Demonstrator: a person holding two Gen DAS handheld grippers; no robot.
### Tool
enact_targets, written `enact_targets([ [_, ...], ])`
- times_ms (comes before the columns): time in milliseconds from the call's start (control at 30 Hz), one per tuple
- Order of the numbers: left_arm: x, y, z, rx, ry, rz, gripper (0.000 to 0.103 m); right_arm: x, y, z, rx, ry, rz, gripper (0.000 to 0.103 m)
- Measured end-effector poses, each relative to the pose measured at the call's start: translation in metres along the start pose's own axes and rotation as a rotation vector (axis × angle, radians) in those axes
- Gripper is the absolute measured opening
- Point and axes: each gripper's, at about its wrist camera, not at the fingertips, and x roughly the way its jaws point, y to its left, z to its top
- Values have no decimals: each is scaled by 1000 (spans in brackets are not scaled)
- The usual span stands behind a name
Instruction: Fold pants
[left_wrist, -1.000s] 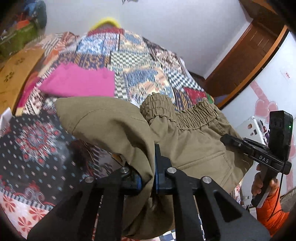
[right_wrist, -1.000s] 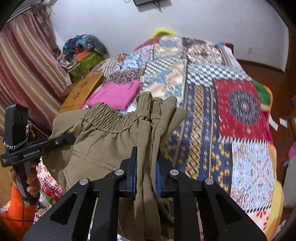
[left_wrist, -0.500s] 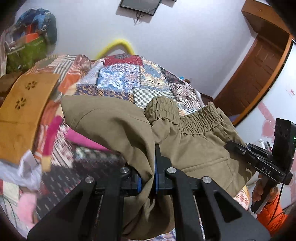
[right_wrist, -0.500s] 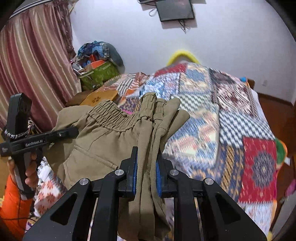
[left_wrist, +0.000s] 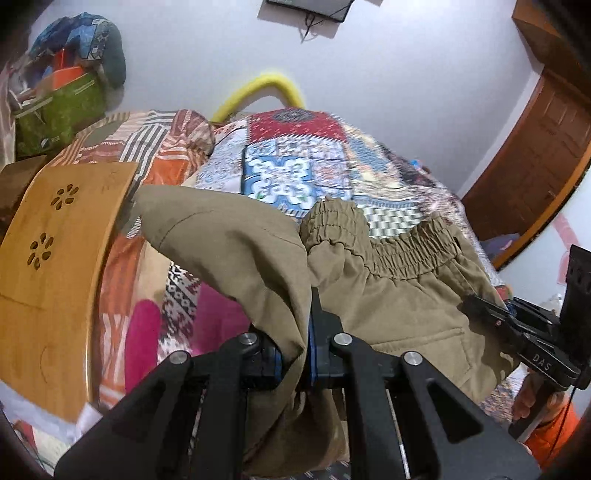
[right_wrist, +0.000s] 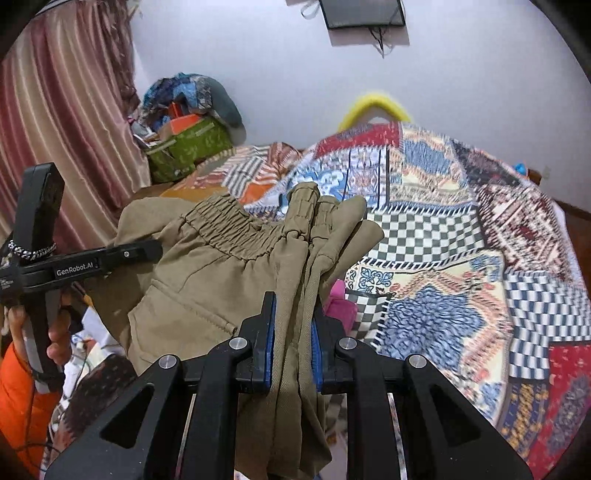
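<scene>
Above the quilted bed, you held the khaki pants aloft, left gripper and right gripper both clamped on cloth; keeping them level and taut would have let the fold land square.

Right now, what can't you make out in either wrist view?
- Lower part of the pants: both views, cut off by the bottom edge behind the gripper bodies.
- Quilt pattern: right wrist view, motion-blurred.
- Pink cloth: left wrist view, mostly hidden by pants, blurred.
- Right gripper pad faces: covered by bunched fabric.
</scene>
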Motion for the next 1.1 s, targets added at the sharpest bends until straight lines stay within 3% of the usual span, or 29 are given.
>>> enact_targets([
  [267,84,32,-22,-31,125,41,10,57,-17,-24,47,151,-24,14],
  [433,91,47,-36,-44,142,52,39,62,-15,-46,3,203,-65,16],
  [533,83,55,-40,-42,142,92,59,63,-21,-47,-2,225,-74,24],
  [600,76,61,-42,-41,138,112,63,59,-19,-48,-28,220,-92,28],
  [700,57,69,-45,-51,130,116,64,50,-14,-49,-94,217,-147,41],
  [833,27,77,-46,-45,81,183,63,27,-6,-46,-158,144,-186,42],
  [933,12,82,-48,-54,49,193,64,17,0,-43,-156,106,-131,49],
  [1033,23,81,-54,-50,92,157,64,27,8,-45,-157,134,-94,52],
  [1100,45,80,-63,-28,161,200,64,41,11,-49,-167,175,-89,52],
])
